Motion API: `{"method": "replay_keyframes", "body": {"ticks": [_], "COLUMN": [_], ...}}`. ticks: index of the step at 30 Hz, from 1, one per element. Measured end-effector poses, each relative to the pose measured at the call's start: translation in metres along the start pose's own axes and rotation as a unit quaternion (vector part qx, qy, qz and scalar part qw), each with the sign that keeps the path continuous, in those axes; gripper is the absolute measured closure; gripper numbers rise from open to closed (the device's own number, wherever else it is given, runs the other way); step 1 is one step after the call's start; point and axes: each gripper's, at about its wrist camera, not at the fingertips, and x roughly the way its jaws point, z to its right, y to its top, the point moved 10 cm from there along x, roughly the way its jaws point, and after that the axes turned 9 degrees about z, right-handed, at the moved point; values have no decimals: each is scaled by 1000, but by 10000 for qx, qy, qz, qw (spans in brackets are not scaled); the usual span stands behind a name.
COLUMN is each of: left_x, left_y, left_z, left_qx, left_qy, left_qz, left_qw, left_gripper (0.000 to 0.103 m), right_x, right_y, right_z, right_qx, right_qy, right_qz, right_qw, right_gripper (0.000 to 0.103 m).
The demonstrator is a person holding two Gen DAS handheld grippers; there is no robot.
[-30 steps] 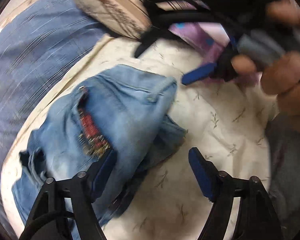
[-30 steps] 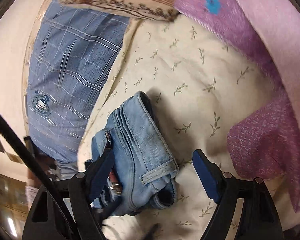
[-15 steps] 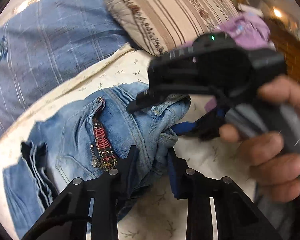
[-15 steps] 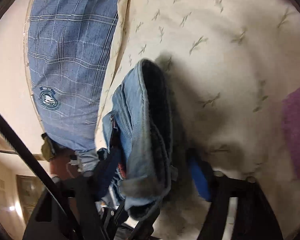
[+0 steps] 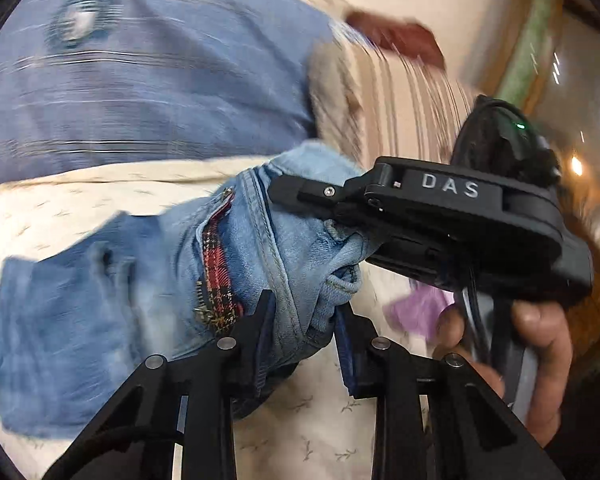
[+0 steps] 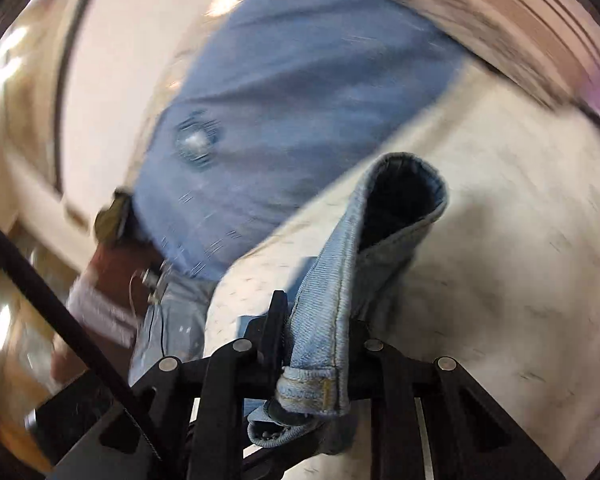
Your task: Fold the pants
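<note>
Both hand-held grippers stood wide apart over the jeans a second ago; both now have denim between their jaws. The left hand-held gripper (image 5: 304,328) is clenched on a bunched fold of the jeans (image 5: 140,280) beside the open zip with its red plaid lining (image 5: 218,272). The right hand-held gripper (image 5: 340,216) is closing on the waistband (image 6: 332,292), which runs up between its jaws and curls over in a loop; in the right wrist view the band already sits pinched there. A person's hand (image 5: 536,344) holds that tool.

The jeans, previously heaped on the bed sheet (image 5: 320,436), now hang partly raised from it, waist end uppermost, the remainder trailing on the sheet near the blue pillow (image 5: 140,80). Heavy blur in both views.

Judgement: the waist is secured at two points, so the garment can be shaken out and laid flat. No fold has yet been made.
</note>
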Motion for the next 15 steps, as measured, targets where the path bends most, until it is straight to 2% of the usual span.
{"method": "replay_keyframes", "body": {"ticks": [2,4,7,9,11,14,15], "left_x": [-26,-51,-73,-76,-77,-78,-80], "left_y": [12,17,7,-11,-37,-64,-67], "left_z": [-26,-58,-108,-145,-179,-212,-215], "left_qx": [-360,-770,-1189,-1496,-1990,-2426,-2499], "left_qy": [81,173,378,515,644,963,973], "left_qz": [260,409,320,77,-163,-363,-377], "left_qw": [9990,9960,9917,9874,9777,9647,9626], "left_gripper": [75,75,72,70,70,69,67], "right_x": [14,37,73,106,135,164,165], "right_y": [-2,-13,-45,-77,-112,-170,-176], "right_z": [-45,-98,-140,-152,-150,-130,-127], "right_qx": [-551,-1236,-1614,-1625,-1336,-983,-891], "right_qy": [139,314,534,723,928,927,917], "right_qz": [-75,-227,-611,-955,-1362,-2023,-2102], "right_qw": [9984,9916,9835,9794,9772,9699,9692], "right_gripper": [83,83,82,75,61,58,58]}}
